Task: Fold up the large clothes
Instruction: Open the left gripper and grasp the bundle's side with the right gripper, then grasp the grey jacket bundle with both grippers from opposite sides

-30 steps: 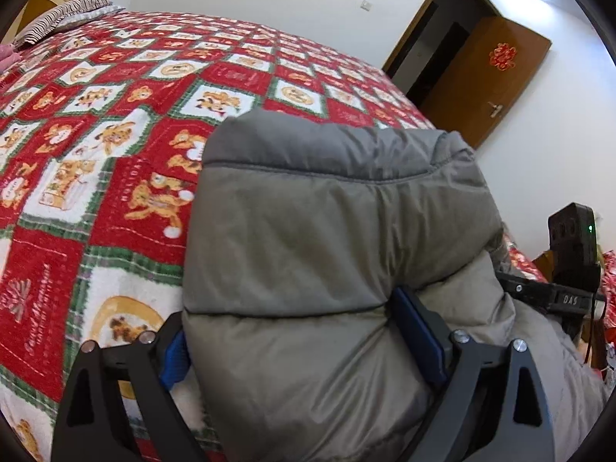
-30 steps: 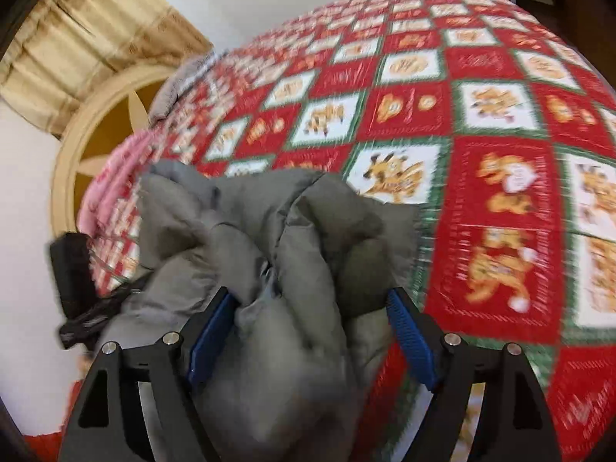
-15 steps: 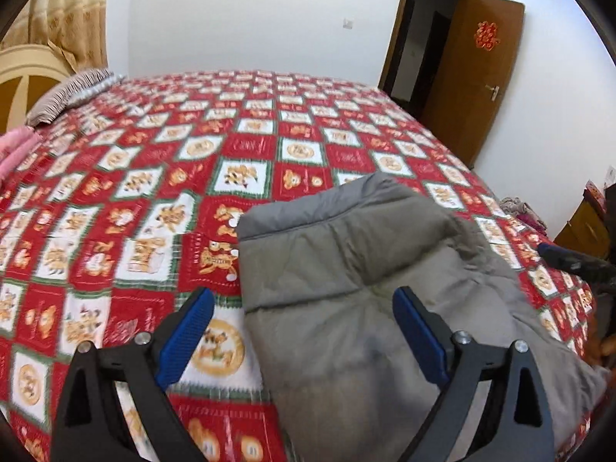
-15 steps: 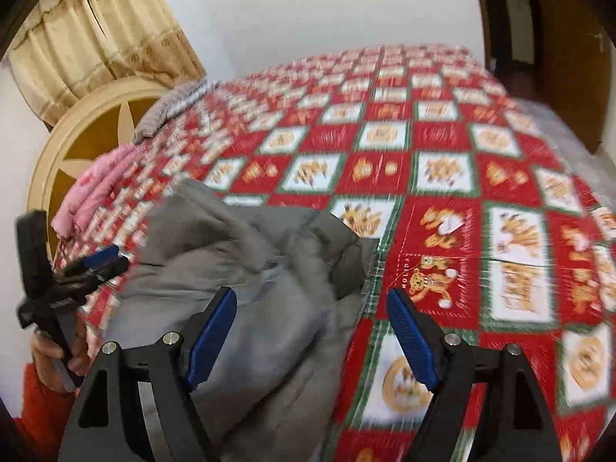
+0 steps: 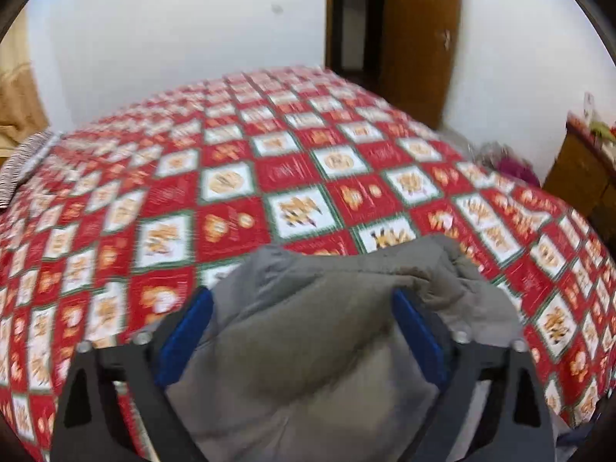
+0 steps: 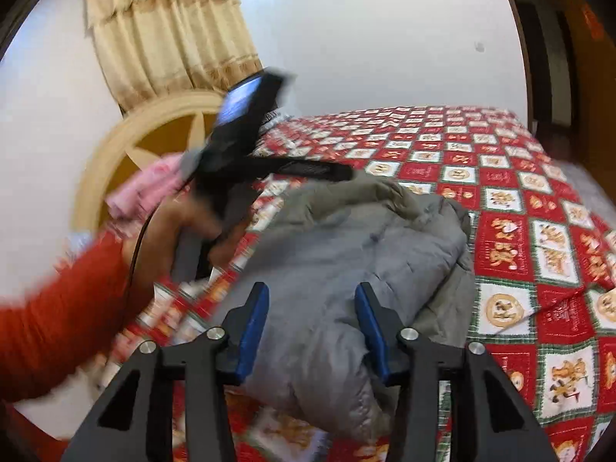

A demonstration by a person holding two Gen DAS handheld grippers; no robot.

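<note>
My right gripper (image 6: 312, 321) jaws have just been narrowing above the grey jacket (image 6: 346, 246); left gripper (image 5: 302, 331) gapes wide over it.

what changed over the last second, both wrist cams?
Both grippers came off the grey jacket and pulled back and up, so more of the bed shows. The right gripper has just been closing its jaws to about half width, the left gripper only slightly. The jacket shows between both pairs of pads, with no clear squeeze. Unchanged: the jacket lies bundled on the red checked bedspread.
</note>
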